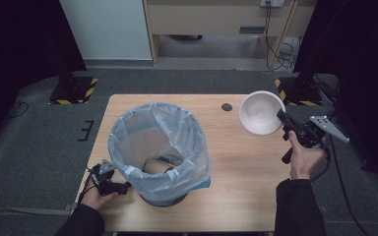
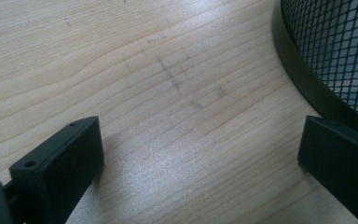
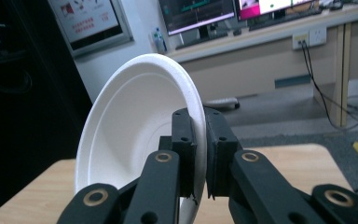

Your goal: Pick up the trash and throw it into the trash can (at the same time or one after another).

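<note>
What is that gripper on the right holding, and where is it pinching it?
The right gripper holds a white disposable bowl, pinching it by the rim. The left gripper holds nothing; it stands open beside the mesh bin.

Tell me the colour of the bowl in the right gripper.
White bowl, clearest in the right gripper view.

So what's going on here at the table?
A person works with a gripper in each hand. The right gripper is shut on the rim of a white bowl, held tilted above the table's far right corner. The left gripper rests open on the table beside a mesh bin lined with a clear bag. The bowl looks headed for the bin.
</note>
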Available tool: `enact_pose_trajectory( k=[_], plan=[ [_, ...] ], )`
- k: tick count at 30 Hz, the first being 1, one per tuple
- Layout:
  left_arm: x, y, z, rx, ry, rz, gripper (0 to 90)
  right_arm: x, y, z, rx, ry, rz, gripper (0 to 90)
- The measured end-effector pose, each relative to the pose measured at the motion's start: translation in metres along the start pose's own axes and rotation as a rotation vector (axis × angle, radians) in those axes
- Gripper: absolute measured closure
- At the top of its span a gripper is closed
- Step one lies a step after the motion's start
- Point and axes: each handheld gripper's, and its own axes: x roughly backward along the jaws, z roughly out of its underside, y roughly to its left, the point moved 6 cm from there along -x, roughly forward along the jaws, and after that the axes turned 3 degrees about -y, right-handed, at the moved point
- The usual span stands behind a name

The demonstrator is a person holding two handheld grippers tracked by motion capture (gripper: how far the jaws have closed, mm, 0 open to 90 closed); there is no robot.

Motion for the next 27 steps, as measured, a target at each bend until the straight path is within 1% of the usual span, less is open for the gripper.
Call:
enact_pose_trajectory(
  k=[7, 11, 18, 22, 27],
  plan=[
    [0.0, 0.0, 0.0, 0.0, 0.0, 0.0, 0.0, 0.009, 0.009, -0.02, 0.016, -0.074, -0.019, 84.5],
    [0.0, 0.0, 0.0, 0.0, 0.0, 0.0, 0.0, 0.014, 0.016, -0.03, 0.018, -0.112, -0.04, 84.5],
    [0.0, 0.0, 0.0, 0.0, 0.0, 0.0, 0.0, 0.024, 0.032, -0.05, 0.027, -0.177, -0.093, 84.5],
    [0.0, 0.0, 0.0, -0.001, 0.0, 0.0, 0.0, 0.031, 0.045, -0.062, 0.03, -0.216, -0.136, 84.5],
    [0.0, 0.0, 0.0, 0.0, 0.0, 0.0, 0.0, 0.038, 0.057, -0.072, 0.036, -0.249, -0.173, 84.5]
  ],
)
